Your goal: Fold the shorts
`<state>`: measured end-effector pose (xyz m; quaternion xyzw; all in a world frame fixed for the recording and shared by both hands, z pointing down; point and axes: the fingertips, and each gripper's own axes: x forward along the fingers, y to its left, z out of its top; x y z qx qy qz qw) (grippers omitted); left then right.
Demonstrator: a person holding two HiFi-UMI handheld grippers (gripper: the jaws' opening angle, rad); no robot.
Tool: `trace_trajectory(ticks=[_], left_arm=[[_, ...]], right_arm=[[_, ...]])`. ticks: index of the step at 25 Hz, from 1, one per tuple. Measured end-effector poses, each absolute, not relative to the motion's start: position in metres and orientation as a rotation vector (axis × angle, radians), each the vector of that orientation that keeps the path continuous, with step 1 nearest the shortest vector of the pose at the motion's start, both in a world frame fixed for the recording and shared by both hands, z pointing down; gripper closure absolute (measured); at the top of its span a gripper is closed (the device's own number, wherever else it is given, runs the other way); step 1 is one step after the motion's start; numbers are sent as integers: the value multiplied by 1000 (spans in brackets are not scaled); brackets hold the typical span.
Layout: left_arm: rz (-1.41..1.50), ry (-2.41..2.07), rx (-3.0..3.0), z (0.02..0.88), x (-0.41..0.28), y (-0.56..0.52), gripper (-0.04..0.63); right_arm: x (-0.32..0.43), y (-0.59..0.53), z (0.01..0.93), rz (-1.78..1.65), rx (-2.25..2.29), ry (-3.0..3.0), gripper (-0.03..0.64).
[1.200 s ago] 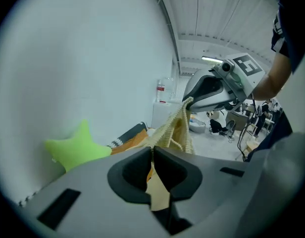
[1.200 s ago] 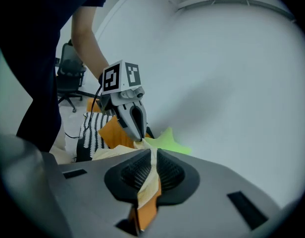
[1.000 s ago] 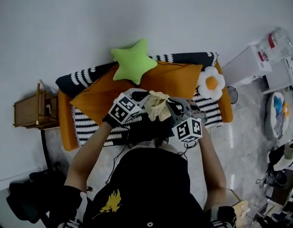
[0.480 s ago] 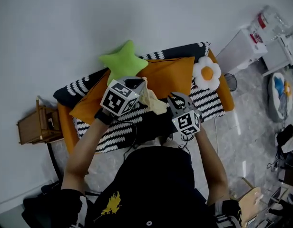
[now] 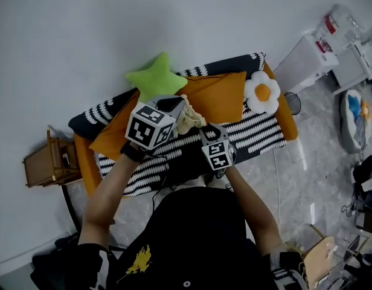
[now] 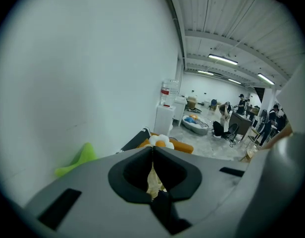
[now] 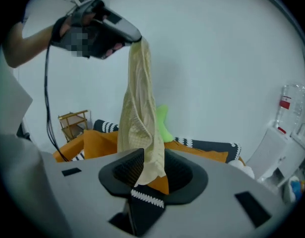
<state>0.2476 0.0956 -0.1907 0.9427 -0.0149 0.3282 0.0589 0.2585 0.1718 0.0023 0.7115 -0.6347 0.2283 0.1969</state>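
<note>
R gripper (image 5: 204, 133) dropped lower, jaws opening round shorts (image 5: 189, 121); L gripper (image 5: 176, 105) pinches top. Prob still straightening, next regrip hem

Your right gripper (image 5: 210, 139) dropped lower and nearer your left gripper (image 5: 172, 106), wrist rolled over, its jaws opening with the shorts (image 7: 140, 108) loose between them, your left gripper lifted higher, cloth now hanging long rather than bunched.
</note>
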Motion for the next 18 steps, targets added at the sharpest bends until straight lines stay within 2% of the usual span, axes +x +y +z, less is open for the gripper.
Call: trace_trajectory(ticks=[4, 6, 7, 9, 14, 15, 16, 18], left_arm=[[981, -46, 2852, -195, 249, 100, 572], [983, -47, 2842, -191, 245, 100, 572], [985, -47, 2832, -188, 241, 101, 572], [984, -46, 2802, -182, 233, 100, 572], [938, -15, 2717, -178, 219, 107, 572], [932, -8, 2712, -179, 218, 109, 572], [937, -8, 2718, -180, 217, 110, 572], [983, -33, 2755, -177, 212, 107, 572]], right_arm=[[281, 167, 33, 730, 2016, -1615, 488], [289, 167, 41, 741, 2016, -1591, 569], [291, 167, 43, 743, 2015, -1588, 578], [292, 169, 43, 751, 2010, -1607, 573], [261, 159, 48, 737, 1914, -1758, 506], [256, 156, 50, 732, 1882, -1761, 511], [256, 153, 53, 734, 1862, -1745, 553], [263, 152, 63, 762, 1853, -1707, 565]])
